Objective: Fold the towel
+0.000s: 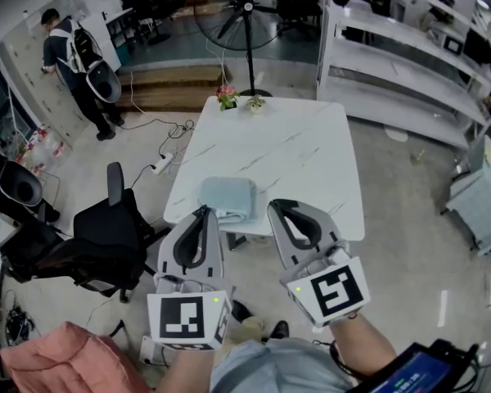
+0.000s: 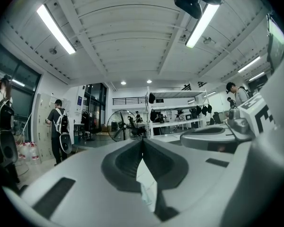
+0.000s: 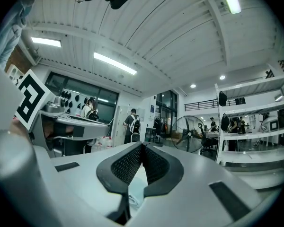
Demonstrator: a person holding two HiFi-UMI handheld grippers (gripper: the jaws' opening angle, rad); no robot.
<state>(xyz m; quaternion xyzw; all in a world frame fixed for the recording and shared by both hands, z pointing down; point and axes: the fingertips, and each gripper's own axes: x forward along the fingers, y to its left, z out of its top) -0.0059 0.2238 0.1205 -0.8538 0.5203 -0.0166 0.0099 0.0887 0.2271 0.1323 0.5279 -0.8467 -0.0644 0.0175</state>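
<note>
Nearest, at the bottom of the head view, the left gripper (image 1: 204, 212) and the right gripper (image 1: 275, 206) are held side by side, each with its jaws clenched together on nothing. Just beyond their tips, in the middle of the frame, the folded pale blue towel (image 1: 227, 196) lies near the front edge of the white table (image 1: 299, 150). It sits between the two tips, closer to the left one; whether either touches it cannot be told. Farther off, a small flower pot (image 1: 227, 97) stands at the table's far edge, and a floor fan (image 1: 245, 11) rises behind it at the top.
</note>
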